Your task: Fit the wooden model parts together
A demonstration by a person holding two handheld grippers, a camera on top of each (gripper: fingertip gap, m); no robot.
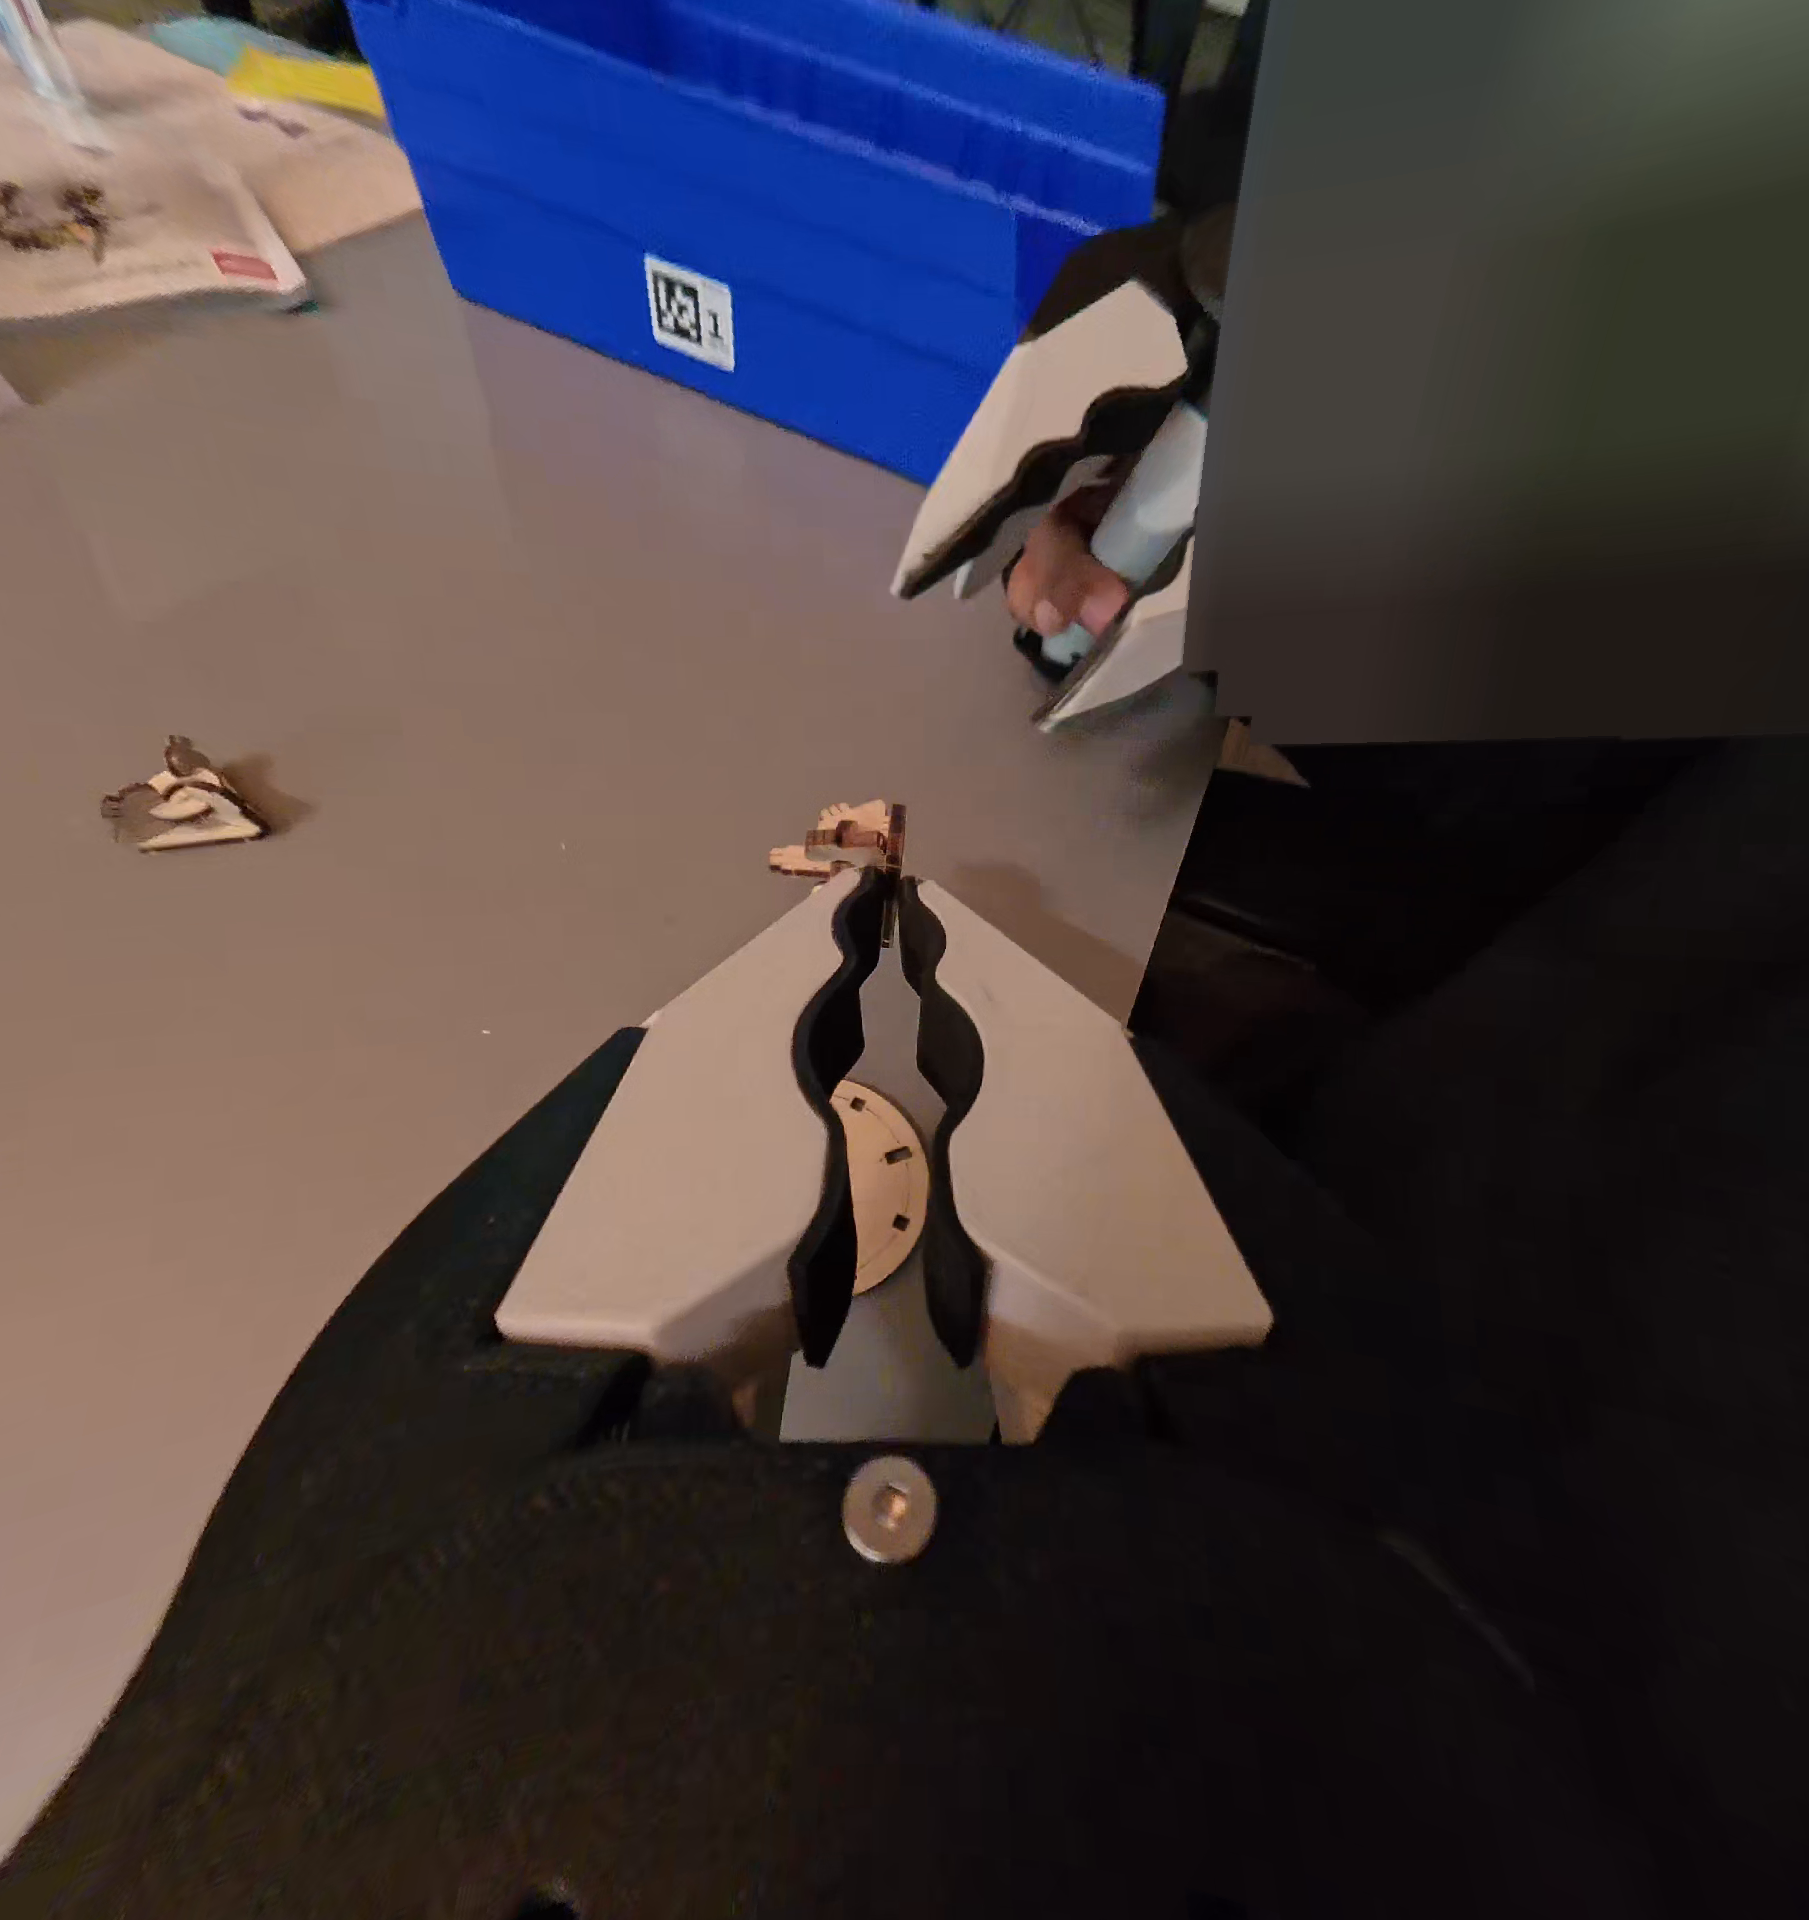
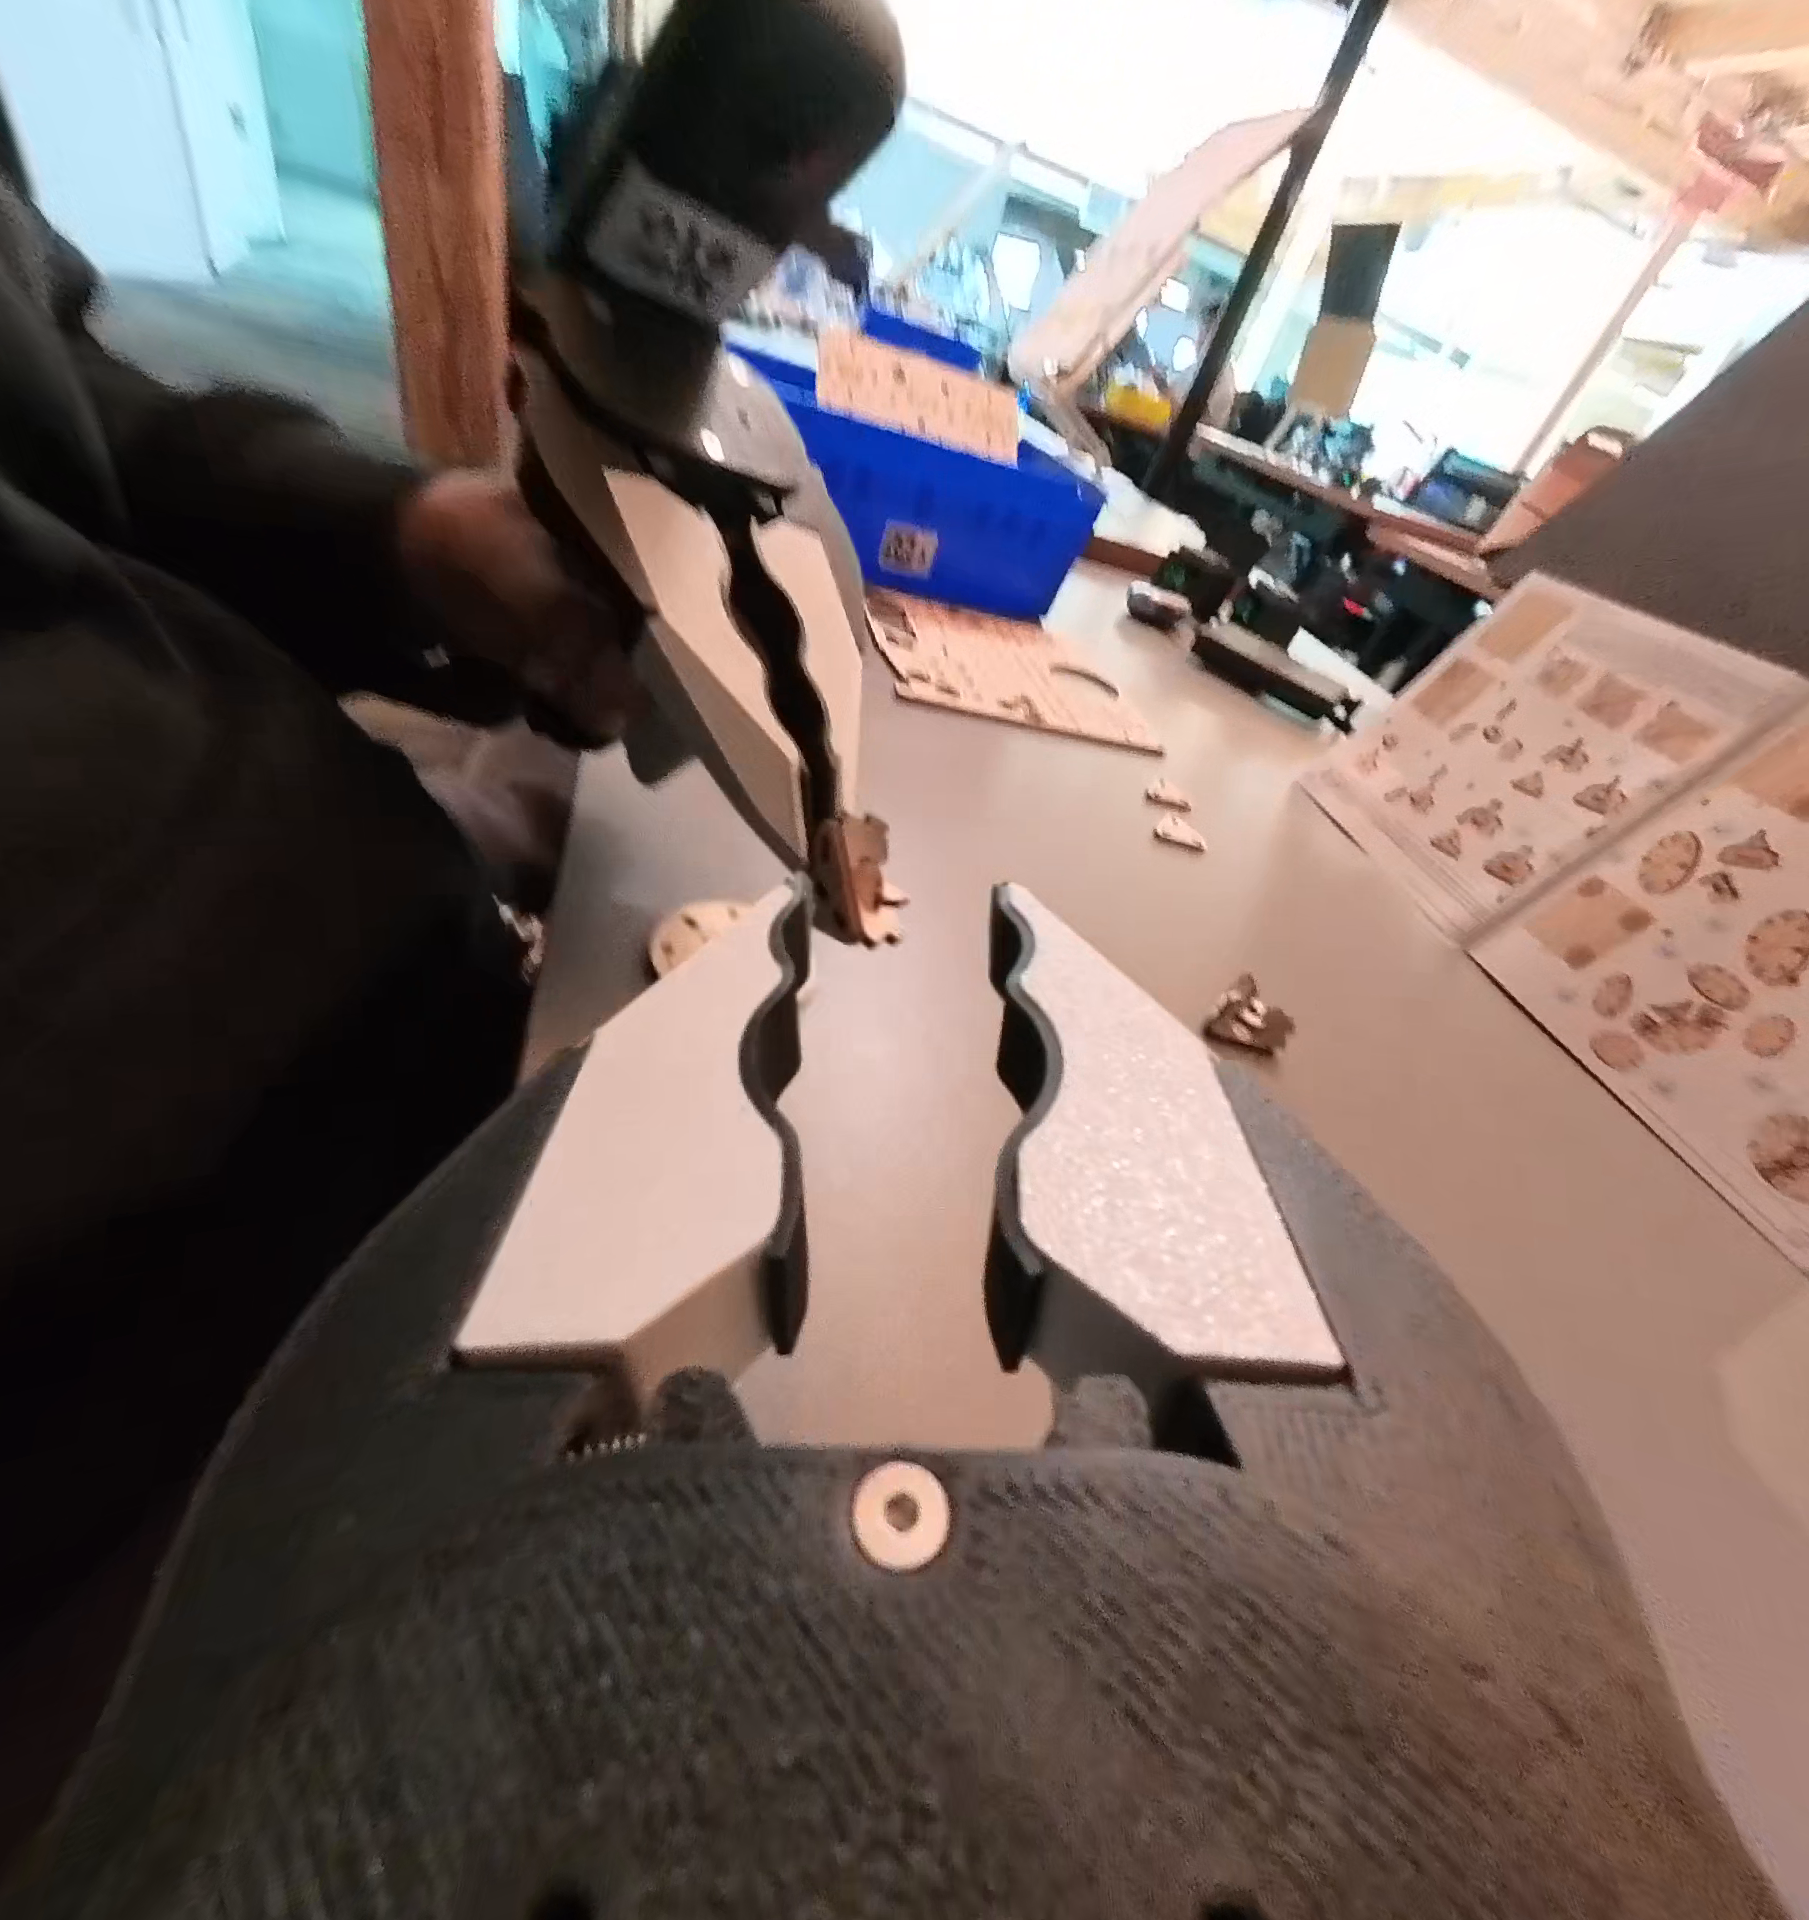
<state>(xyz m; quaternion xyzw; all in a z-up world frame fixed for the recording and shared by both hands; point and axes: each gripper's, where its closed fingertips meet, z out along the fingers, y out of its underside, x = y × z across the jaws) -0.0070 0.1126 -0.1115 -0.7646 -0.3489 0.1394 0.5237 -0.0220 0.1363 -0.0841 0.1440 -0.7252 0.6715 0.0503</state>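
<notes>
Left gripper: we see its fingertips pinched on the thin edge of a small wooden assembly, held at the very tips. The right wrist view shows the same piece hanging from it, its lower end low over the table; we cannot tell whether it touches.

Right gripper: jaws apart with nothing between the pads; its left fingertip sits just beside the held assembly.

Grip note: we judge the hold shallow, since only a thin plate sits between the tips. It is best to keep the squeeze steady and avoid twisting, as the piece could pivot or slip.

Approach note: if the right gripper is to take part, we would meet a flat face squarely and slowly; a side knock may lever the piece out.

Disc: one round wooden disc lies on the table below the left jaws.

Second assembly: one, lying well apart from the held one.

Loose wedges: two small pieces, farther out.

Sheet: one cut-out wooden sheet flat near the bin.

Bin: one, blue.

Booklet: one, open, at the right.

Grippers: two.
</notes>
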